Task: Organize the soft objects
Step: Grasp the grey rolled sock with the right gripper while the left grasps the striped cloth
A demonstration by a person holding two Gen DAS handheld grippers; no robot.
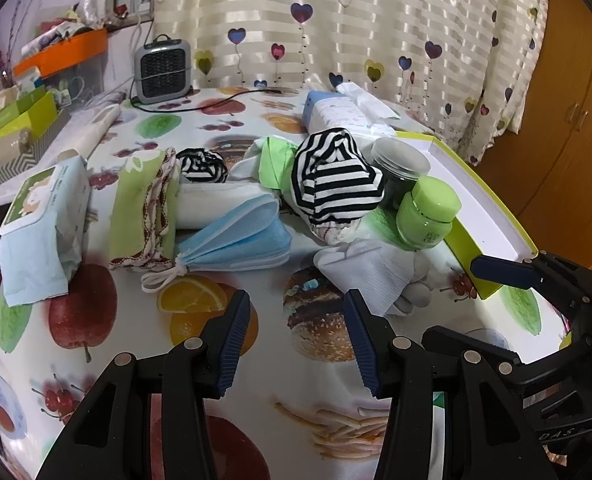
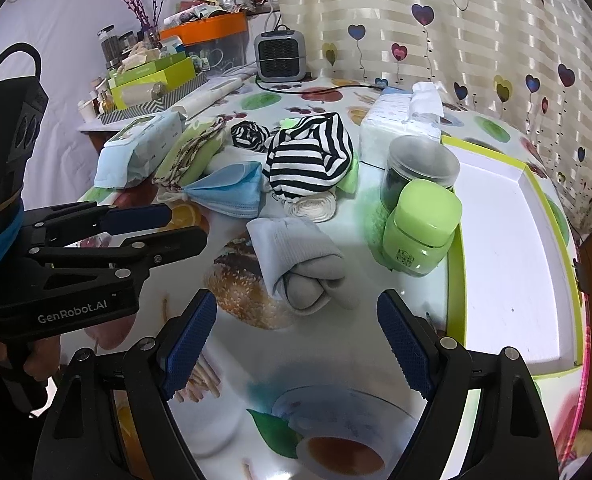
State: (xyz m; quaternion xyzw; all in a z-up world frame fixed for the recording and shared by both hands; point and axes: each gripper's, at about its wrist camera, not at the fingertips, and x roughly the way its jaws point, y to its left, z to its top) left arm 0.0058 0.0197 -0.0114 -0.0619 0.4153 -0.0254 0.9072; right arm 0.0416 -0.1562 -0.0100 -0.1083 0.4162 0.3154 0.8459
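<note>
- Landmark: rolled grey sock (image 2: 304,268), lying on the fruit-and-burger printed surface (image 2: 256,360), directly ahead of the right gripper (image 2: 296,344).
- Right gripper: jaws wide apart, nothing between them; it hangs above the surface just short of the sock.
- Left gripper (image 1: 296,344): jaws apart and bare, to the left of the sock and clear of it; in the right wrist view it appears side-on (image 2: 164,224).
- Blue face masks (image 2: 226,194): 1 fanned bundle, behind and left of the sock, apart from it.
- Large black-and-white striped cloth (image 2: 310,160): bunched in a heap behind the sock, beside the masks.
- Small striped roll (image 2: 250,134): farther behind the sock, behind the large striped cloth.
- Green cloth with braided trim (image 1: 144,208): left of the masks, well away from the sock.
- Wet-wipe pack (image 1: 44,216): farthest left of the sock, beyond the green cloth.
- Green jar (image 2: 420,232): right of the sock, near it, against the tray edge.
- Dark jar with clear lid (image 2: 420,168): directly behind the green jar.
- Lime-edged white tray (image 2: 504,248): right of the sock, beyond the 2 jars.
- Tissue pack (image 2: 404,120): behind the jars, far from the sock.
- Small grey heater (image 2: 280,56): at the far edge of the surface, by the heart-print curtain (image 2: 456,40).
</note>
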